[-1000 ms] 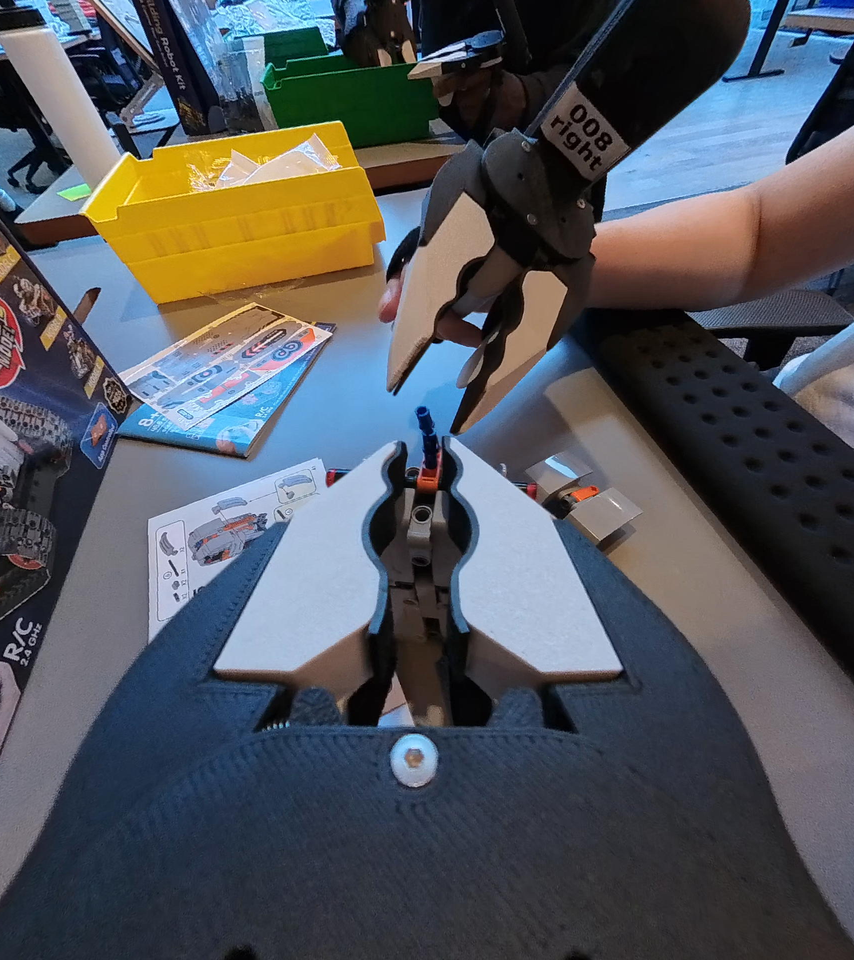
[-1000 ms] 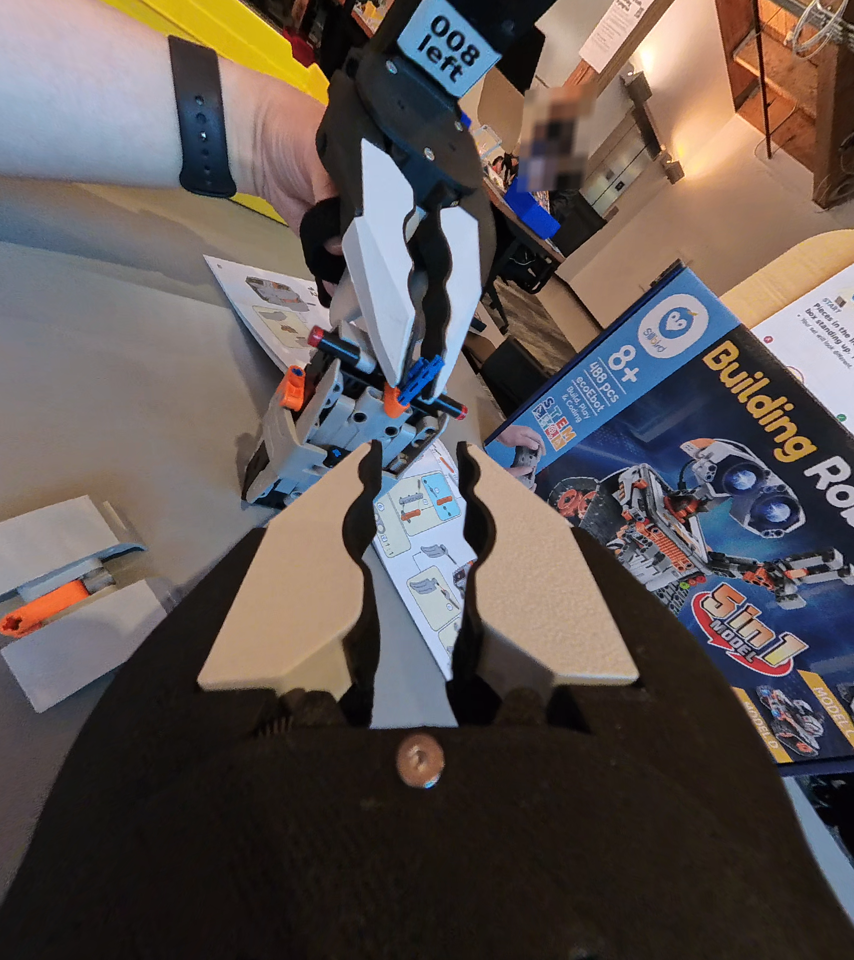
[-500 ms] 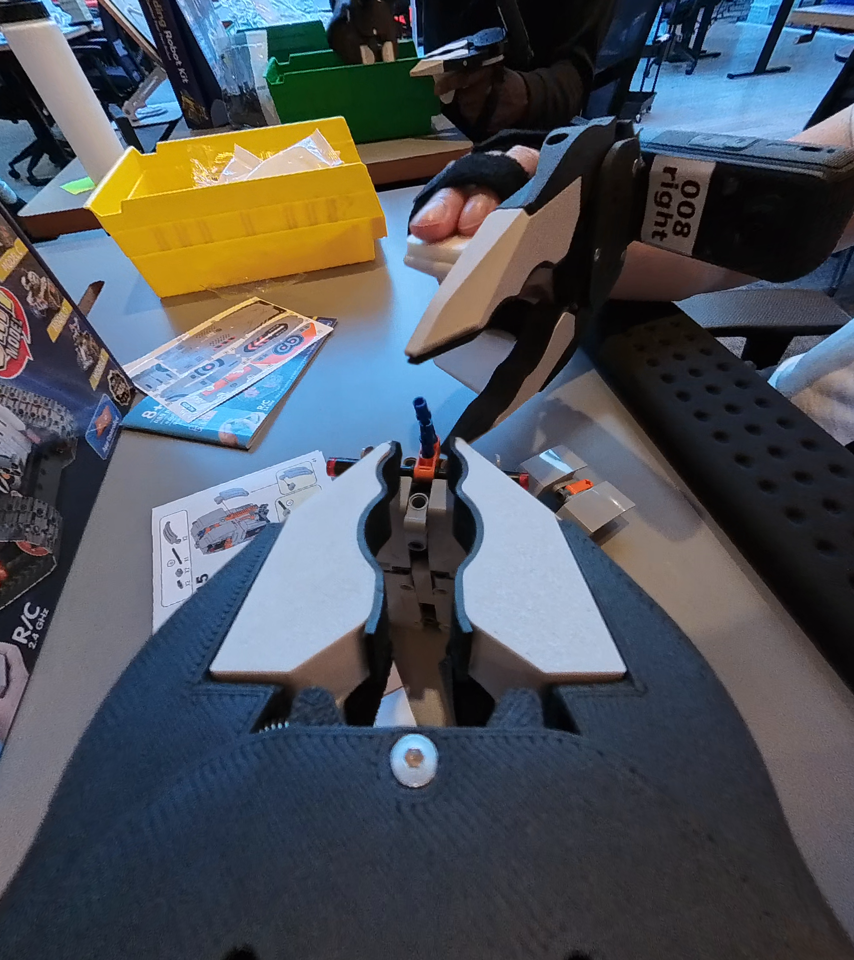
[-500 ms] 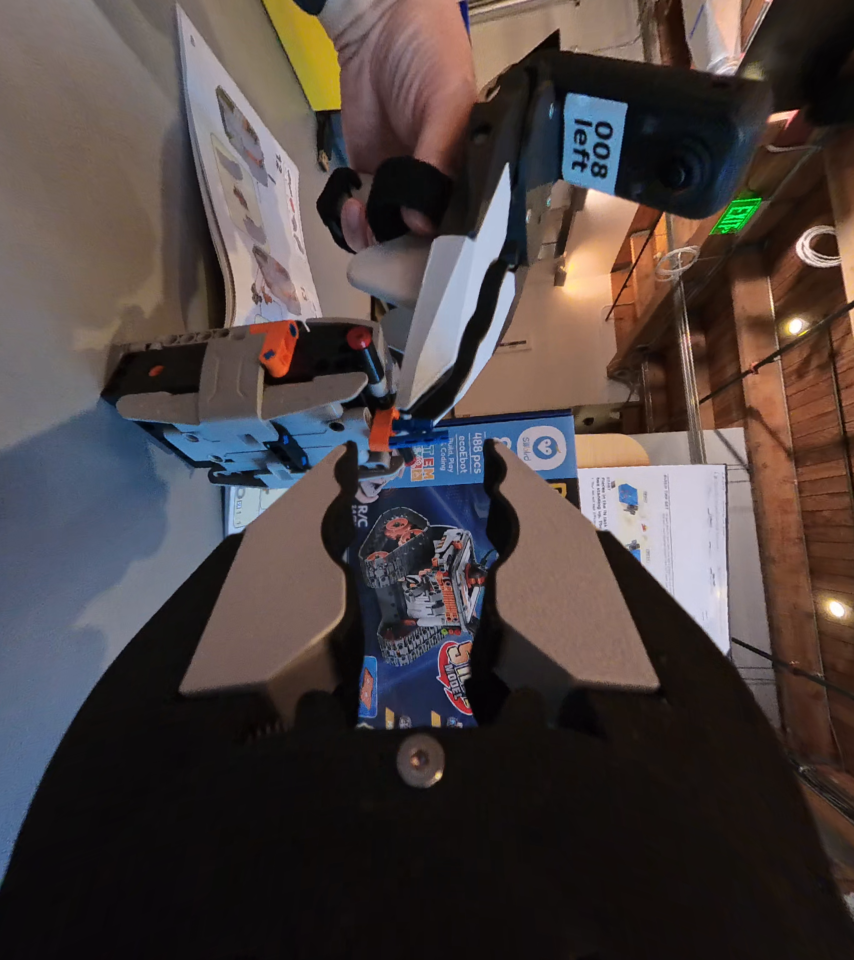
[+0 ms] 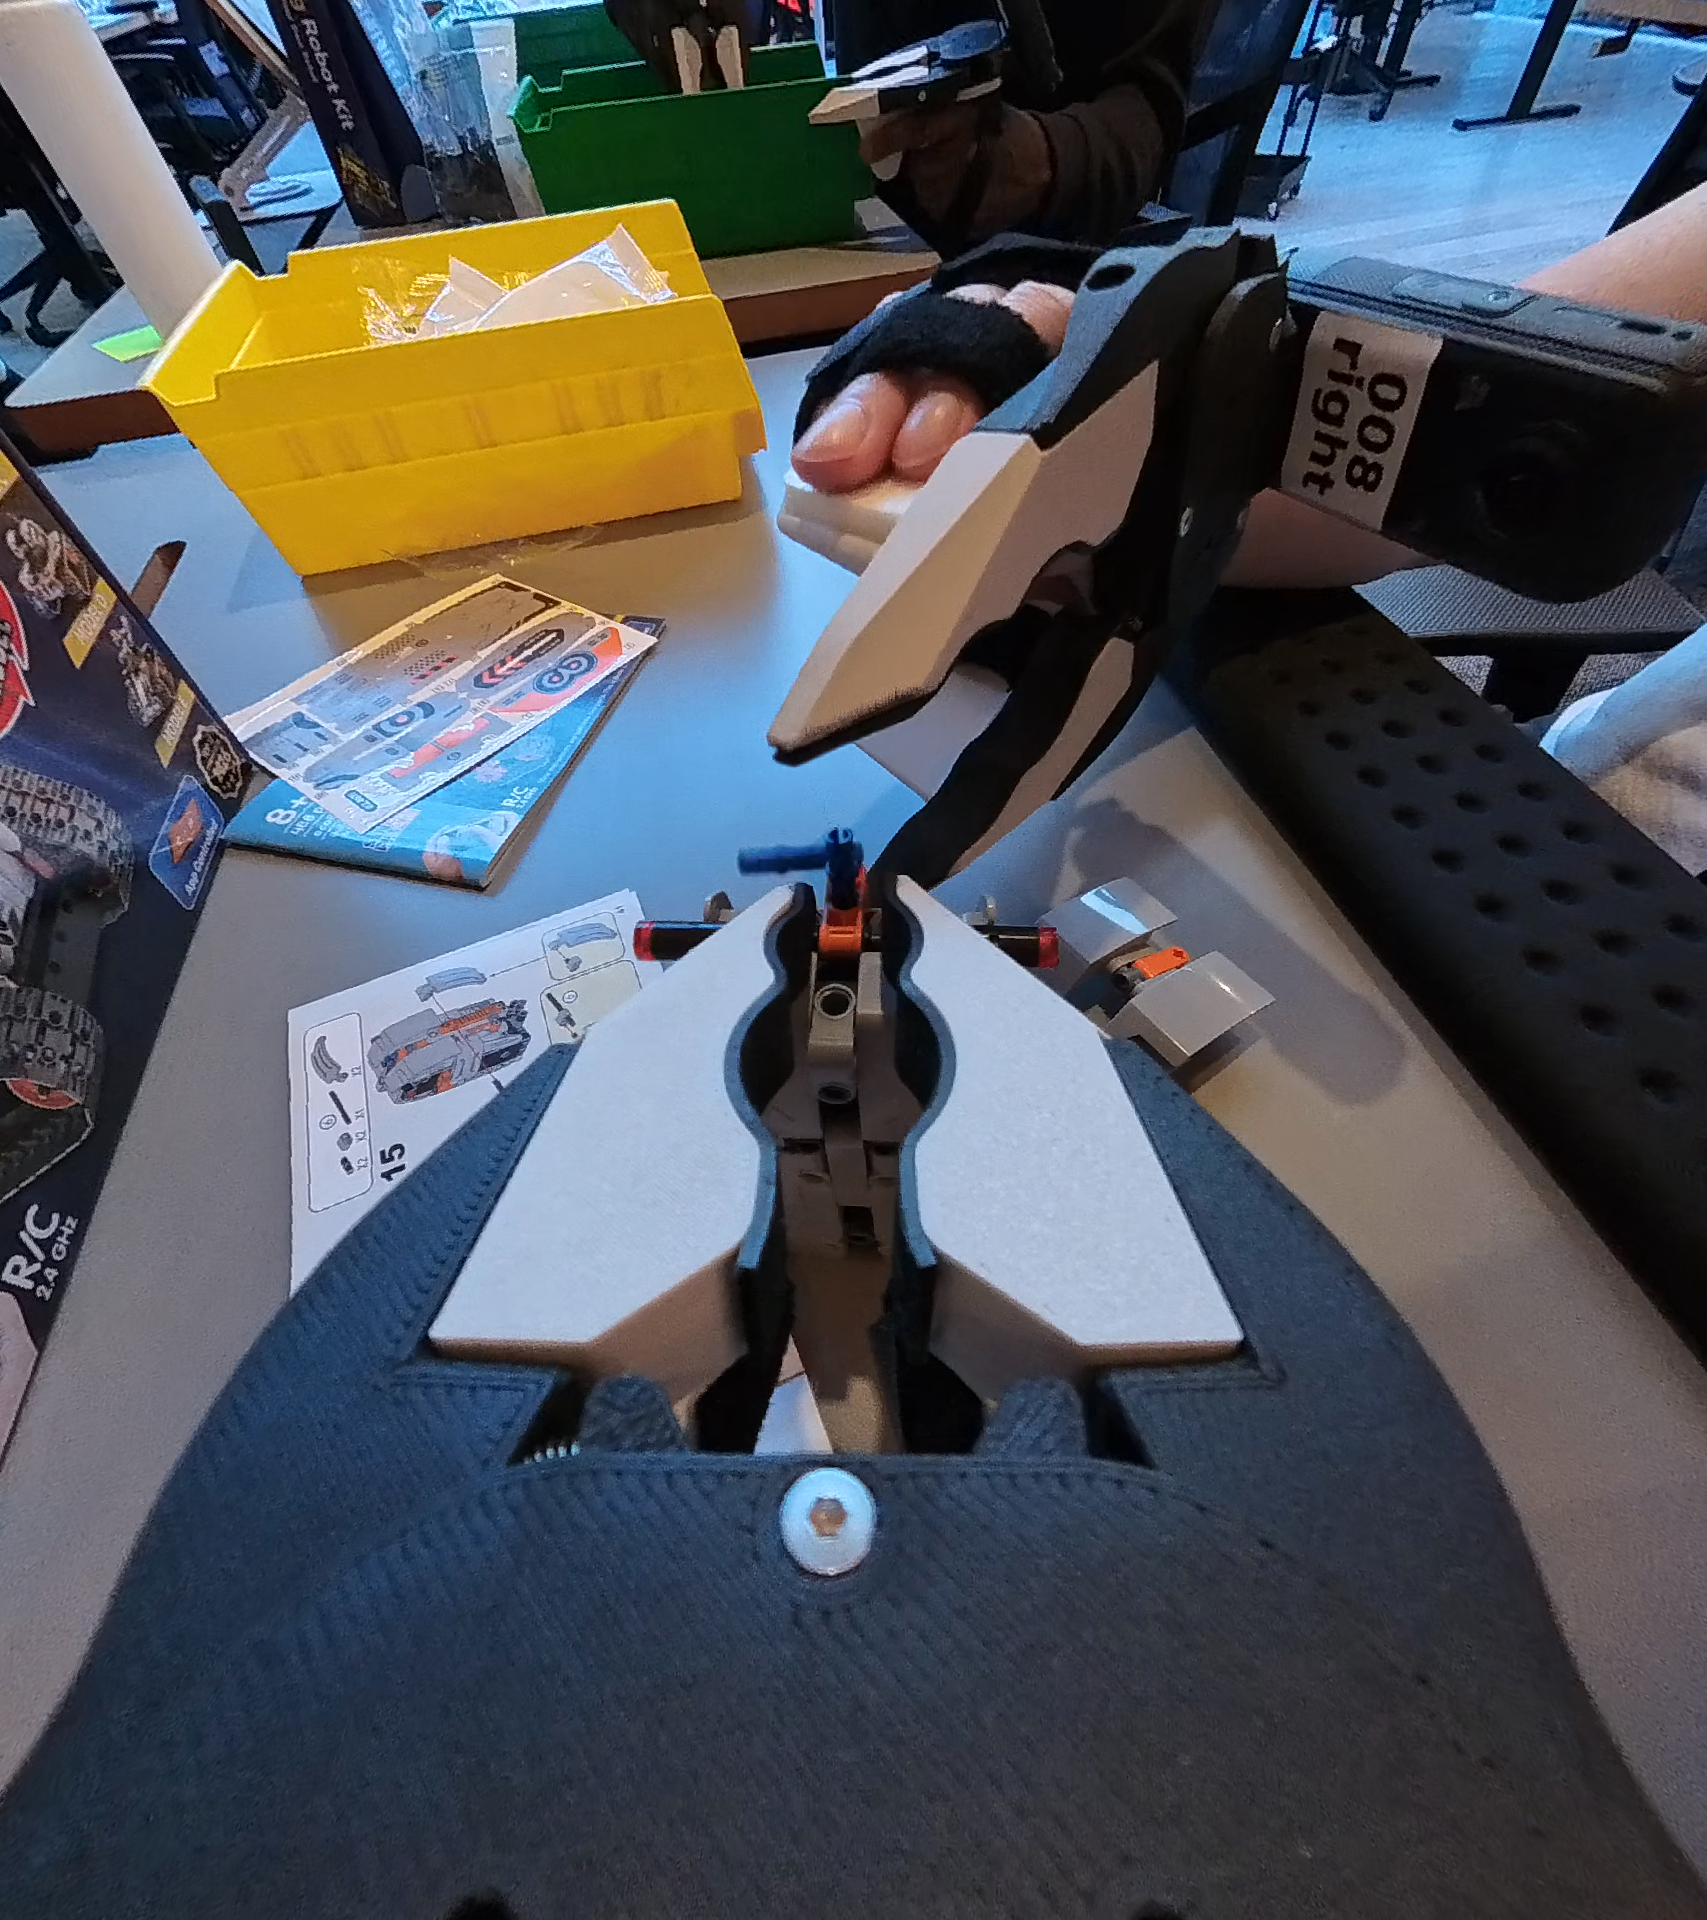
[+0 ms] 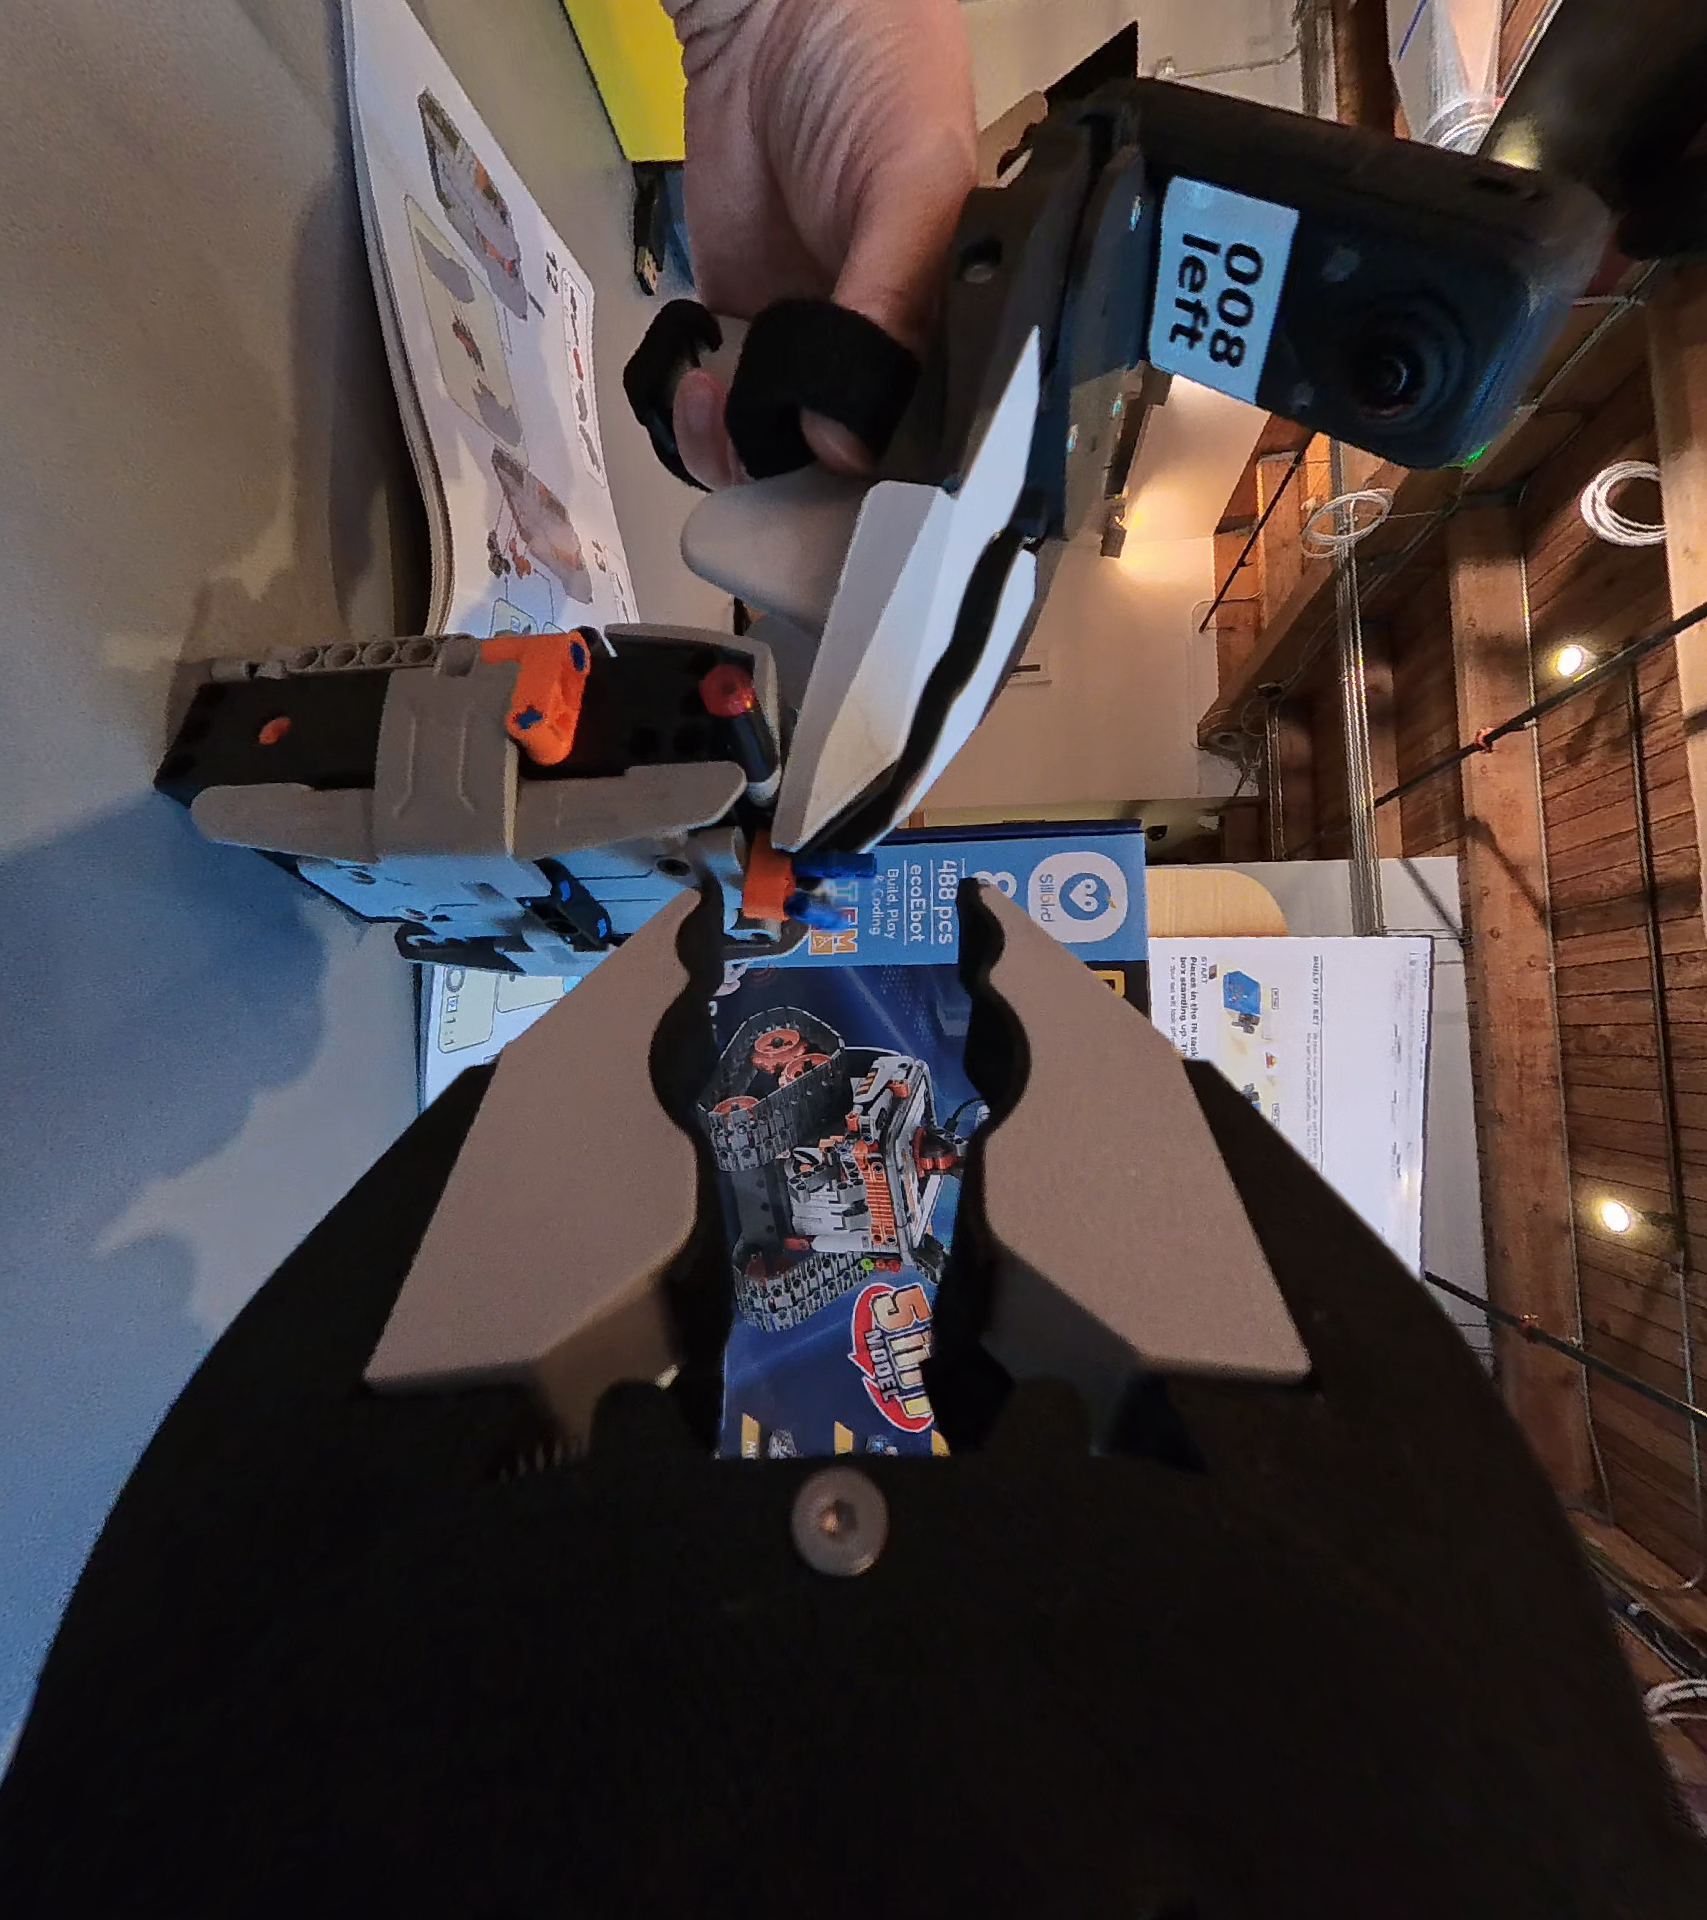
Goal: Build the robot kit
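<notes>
Two hand-held grippers are seen over a grey bench [image 5: 683, 748]. The left hand-held gripper [image 5: 841, 902] is clenched on a grey, black and orange brick-built assembly [image 5: 836, 1039], which is gripped between its fingers and extends forward past the tips. At the front of the assembly, just beyond the fingertips, an orange connector [image 5: 838, 925] with a small blue pin piece [image 5: 807, 856] on top is seen, and a black axle with red ends [image 5: 662, 939] crosses it.

The right hand-held gripper [image 6: 828, 902] is released, its fingers spread with nothing between them; it is turned on its side, and its tips are just beside the blue pin piece [image 6: 828, 869] and the orange connector [image 6: 766, 883], though contact cannot be judged.

To the left of the left hand-held gripper an open instruction sheet [image 5: 433, 1039] lies on the bench, with a booklet [image 5: 475, 727] and a yellow bin [image 5: 454, 416] farther ahead and a printed toy box [image 5: 18, 852] standing at the far left. To its right, two grey panels joined by an orange piece [image 5: 1161, 977] lie near a black perforated pad [image 5: 1555, 935].
</notes>
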The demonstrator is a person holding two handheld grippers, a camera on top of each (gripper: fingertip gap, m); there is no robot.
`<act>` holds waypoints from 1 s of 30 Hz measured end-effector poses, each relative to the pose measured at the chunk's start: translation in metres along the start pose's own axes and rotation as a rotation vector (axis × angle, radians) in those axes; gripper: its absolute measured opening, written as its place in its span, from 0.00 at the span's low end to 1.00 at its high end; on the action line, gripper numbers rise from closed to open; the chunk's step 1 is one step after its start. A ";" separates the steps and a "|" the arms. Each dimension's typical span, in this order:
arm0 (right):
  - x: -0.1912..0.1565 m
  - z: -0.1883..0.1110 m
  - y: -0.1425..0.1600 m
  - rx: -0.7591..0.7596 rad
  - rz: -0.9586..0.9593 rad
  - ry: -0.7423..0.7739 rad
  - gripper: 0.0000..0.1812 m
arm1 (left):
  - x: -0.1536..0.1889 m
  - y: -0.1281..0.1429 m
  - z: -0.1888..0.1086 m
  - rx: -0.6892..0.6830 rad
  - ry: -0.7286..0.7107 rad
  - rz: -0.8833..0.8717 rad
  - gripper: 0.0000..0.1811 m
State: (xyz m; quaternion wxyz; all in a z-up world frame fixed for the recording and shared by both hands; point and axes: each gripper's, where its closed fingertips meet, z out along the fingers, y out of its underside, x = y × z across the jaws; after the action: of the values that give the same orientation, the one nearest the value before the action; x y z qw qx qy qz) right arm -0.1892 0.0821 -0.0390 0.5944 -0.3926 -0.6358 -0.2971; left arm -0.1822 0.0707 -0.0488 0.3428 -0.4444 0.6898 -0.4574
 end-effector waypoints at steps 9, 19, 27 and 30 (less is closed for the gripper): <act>-0.009 -0.011 0.016 -0.019 0.111 -0.073 0.23 | 0.000 -0.001 -0.004 0.007 -0.005 -0.003 0.06; -0.062 -0.074 0.060 0.032 1.003 -0.446 0.10 | -0.008 -0.026 -0.034 0.108 -0.105 0.035 0.07; -0.095 -0.024 0.010 -0.092 1.202 -0.717 0.12 | -0.014 -0.036 -0.049 0.076 -0.209 0.077 0.07; -0.104 -0.013 0.000 -0.176 1.208 -0.736 0.14 | -0.014 -0.039 -0.049 0.061 -0.220 0.086 0.07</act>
State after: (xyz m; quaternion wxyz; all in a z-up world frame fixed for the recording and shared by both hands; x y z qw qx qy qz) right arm -0.1836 0.0561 -0.1402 0.3681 -0.7977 -0.4401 0.1858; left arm -0.2088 0.0921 0.0054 0.4490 -0.4512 0.6521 -0.4117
